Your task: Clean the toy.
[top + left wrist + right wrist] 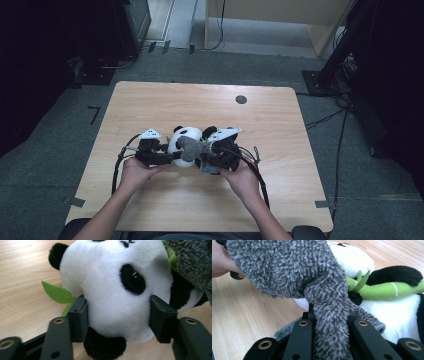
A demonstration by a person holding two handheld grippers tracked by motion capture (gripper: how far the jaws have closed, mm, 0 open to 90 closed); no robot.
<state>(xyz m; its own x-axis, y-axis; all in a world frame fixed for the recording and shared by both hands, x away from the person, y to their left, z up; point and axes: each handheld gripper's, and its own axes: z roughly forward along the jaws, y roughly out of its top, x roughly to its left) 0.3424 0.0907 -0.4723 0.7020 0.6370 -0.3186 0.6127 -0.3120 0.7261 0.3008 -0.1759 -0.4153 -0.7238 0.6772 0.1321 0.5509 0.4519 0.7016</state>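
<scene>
Plush panda toy (183,142), black & white w/ green felt leaves (58,293), lies at centre of the wooden table (150,102), lower-middle of the high view. Grey fuzzy cloth (294,272) draped over its right side. Left gripper (117,315) pinches the panda's head, jaws pressed into the white fur either side, centre of the left gripper view. Right gripper (331,322) clamps a fold of the grey cloth, bottom centre of the right gripper view. Both hands near frame bottom, left hand (134,172), right hand (244,179).
</scene>
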